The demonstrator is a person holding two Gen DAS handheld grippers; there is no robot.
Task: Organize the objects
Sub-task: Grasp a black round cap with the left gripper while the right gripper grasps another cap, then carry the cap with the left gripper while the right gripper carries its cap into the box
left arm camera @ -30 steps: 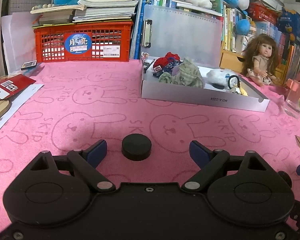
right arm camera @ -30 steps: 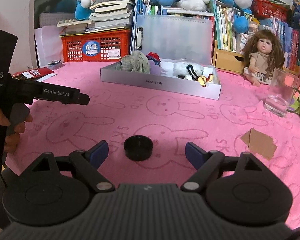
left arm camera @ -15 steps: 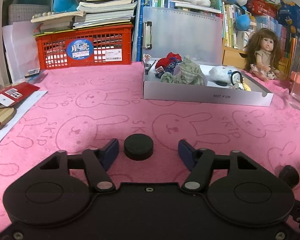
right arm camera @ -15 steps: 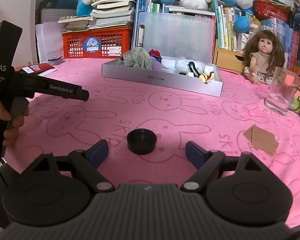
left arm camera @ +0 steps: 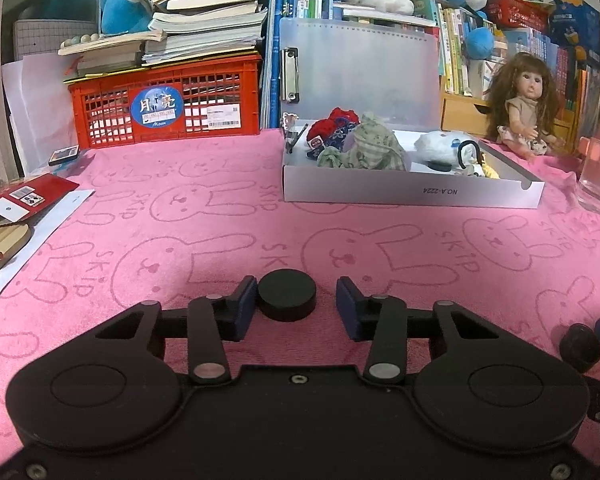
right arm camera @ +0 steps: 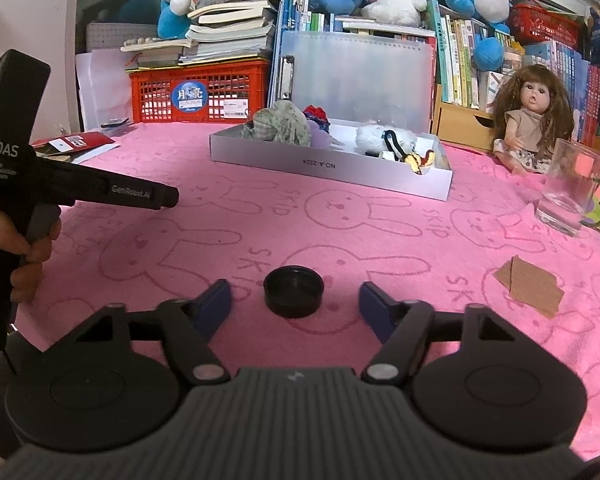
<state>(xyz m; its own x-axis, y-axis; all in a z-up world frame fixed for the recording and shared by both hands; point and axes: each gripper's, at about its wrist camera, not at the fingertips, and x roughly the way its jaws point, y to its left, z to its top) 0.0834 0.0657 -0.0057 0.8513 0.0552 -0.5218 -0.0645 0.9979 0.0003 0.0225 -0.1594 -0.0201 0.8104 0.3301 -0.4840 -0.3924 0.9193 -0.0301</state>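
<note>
A solid black disc (left arm camera: 287,295) lies on the pink bunny-print cloth (left arm camera: 220,240) between the fingers of my left gripper (left arm camera: 296,294). Its jaws are closing; the left pad is about at the disc's edge, while the right pad still stands off with a gap. In the right wrist view a hollow black lid (right arm camera: 293,296) sits open side up between the fingers of my right gripper (right arm camera: 295,298). Those jaws are closing too, with a gap on each side. Farther back is a shallow white box (left arm camera: 412,192) holding cloth pieces and small toys.
A glass mug (right arm camera: 568,196) and a cardboard scrap (right arm camera: 528,286) lie to the right, with a doll (right arm camera: 532,120) behind them. A red crate (left arm camera: 164,108) under books stands at the back left, and red cards (left arm camera: 20,196) lie at the left edge. A hand (right arm camera: 24,248) grips the left tool's handle.
Both grippers' jaws have narrowed around their black pieces, the left more than the right. Neither the disc nor the lid has moved.
</note>
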